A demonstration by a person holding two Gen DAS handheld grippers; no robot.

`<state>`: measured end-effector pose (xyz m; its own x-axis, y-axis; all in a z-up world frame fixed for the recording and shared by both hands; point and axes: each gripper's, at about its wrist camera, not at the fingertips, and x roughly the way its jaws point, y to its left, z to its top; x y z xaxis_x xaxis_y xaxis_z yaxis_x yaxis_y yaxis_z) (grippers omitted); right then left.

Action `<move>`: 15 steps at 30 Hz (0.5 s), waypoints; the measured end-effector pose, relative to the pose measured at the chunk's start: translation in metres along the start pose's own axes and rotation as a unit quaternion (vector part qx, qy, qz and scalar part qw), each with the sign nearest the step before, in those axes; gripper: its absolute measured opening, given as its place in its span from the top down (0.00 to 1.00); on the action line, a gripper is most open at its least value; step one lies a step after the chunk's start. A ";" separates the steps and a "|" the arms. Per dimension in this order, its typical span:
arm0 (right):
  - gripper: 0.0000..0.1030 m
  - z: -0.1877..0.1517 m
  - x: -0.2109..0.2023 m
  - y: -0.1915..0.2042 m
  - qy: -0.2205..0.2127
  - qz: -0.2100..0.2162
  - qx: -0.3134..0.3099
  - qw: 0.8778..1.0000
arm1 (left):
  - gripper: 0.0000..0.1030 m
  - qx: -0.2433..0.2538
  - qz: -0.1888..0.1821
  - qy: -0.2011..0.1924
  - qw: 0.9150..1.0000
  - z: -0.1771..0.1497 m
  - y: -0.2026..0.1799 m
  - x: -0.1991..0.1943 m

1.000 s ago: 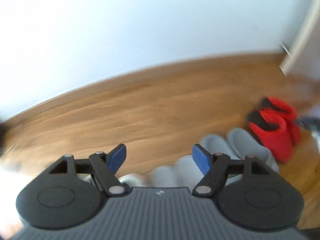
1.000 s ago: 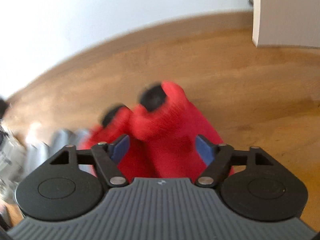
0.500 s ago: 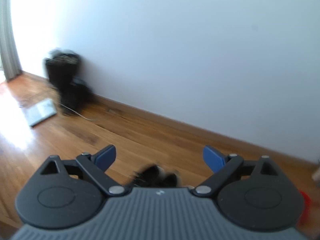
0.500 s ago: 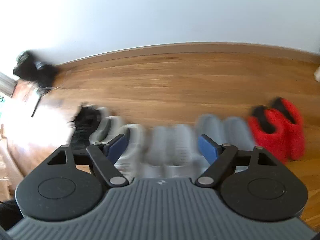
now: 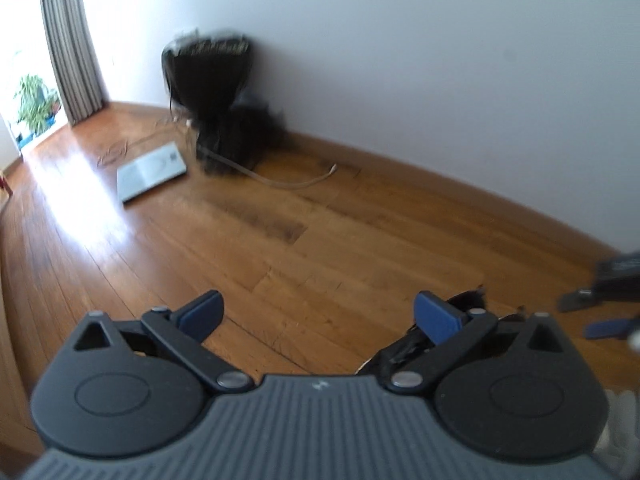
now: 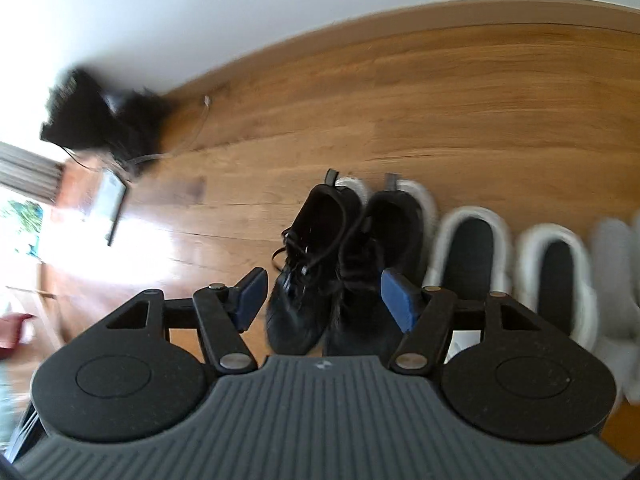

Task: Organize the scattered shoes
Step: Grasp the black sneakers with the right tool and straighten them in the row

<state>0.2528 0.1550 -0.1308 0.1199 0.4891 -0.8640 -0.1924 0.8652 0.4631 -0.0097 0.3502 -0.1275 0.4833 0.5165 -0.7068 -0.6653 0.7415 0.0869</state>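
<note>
A pair of black lace-up shoes (image 6: pixel 316 256) stands side by side on the wooden floor at the left end of a row. My right gripper (image 6: pixel 326 302) hovers over the pair. Its jaws are closing, and the shoes show between the blue pads (image 6: pixel 252 300), which do not press on them. Right of the black pair stand two white slippers with dark insoles (image 6: pixel 468 256) and blurred grey slippers (image 6: pixel 616 280). My left gripper (image 5: pixel 318 312) is open wide over bare floor, with nothing between its fingers. A black shoe (image 5: pixel 466 302) peeks out behind its right finger. The right gripper (image 5: pixel 600 308) shows at that view's right edge.
A black bag (image 5: pixel 212 80) leans on the white wall, with a pale cable (image 5: pixel 292 182) trailing from it. A flat grey device (image 5: pixel 152 170) lies on the floor nearby. A curtain (image 5: pixel 68 40) and a plant (image 5: pixel 34 104) stand at far left. Bare floor (image 6: pixel 440 100) lies between the row and the skirting.
The left view has swung from the grey and red slippers to the corner with the bag, and its jaws have widened. The right gripper has moved from the red slippers to the black shoes, jaws narrowing.
</note>
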 end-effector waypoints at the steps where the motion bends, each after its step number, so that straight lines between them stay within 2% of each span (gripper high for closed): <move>1: 0.39 0.001 0.020 0.007 0.003 -0.008 0.000 1.000 | 0.01 0.000 0.005 0.005 1.000 -0.001 0.008 0.006; 2: 0.39 0.003 0.055 0.009 0.013 -0.021 0.005 1.000 | 0.01 0.001 0.009 0.017 1.000 -0.008 0.011 0.018; 5: 0.39 0.007 0.124 0.004 0.026 -0.041 0.028 0.998 | 0.01 -0.003 0.013 0.040 0.999 -0.003 0.017 0.019; 6: 0.48 0.008 0.145 0.003 0.026 -0.050 0.030 0.998 | 0.01 -0.005 0.013 0.050 0.999 -0.005 0.020 0.024; 7: 0.72 0.009 0.159 0.003 0.025 -0.059 0.028 0.998 | 0.01 -0.007 0.010 0.063 0.998 -0.007 0.021 0.029; 8: 0.75 0.012 0.175 0.003 0.028 -0.083 0.019 0.996 | 0.01 -0.003 0.006 0.072 0.997 -0.007 0.022 0.032; 10: 0.84 0.021 0.180 0.007 0.011 -0.091 0.012 0.996 | 0.01 0.002 0.008 0.070 0.998 -0.004 0.022 0.034; 15: 0.86 0.066 0.168 0.022 -0.026 -0.070 -0.006 0.997 | 0.01 -0.001 -0.005 0.062 0.998 0.014 0.024 0.047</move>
<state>0.3332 0.2637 -0.2526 0.1969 0.3690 -0.9083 -0.1821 0.9241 0.3359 0.0053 0.3980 -0.1493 0.4160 0.4510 -0.7896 -0.6610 0.7463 0.0780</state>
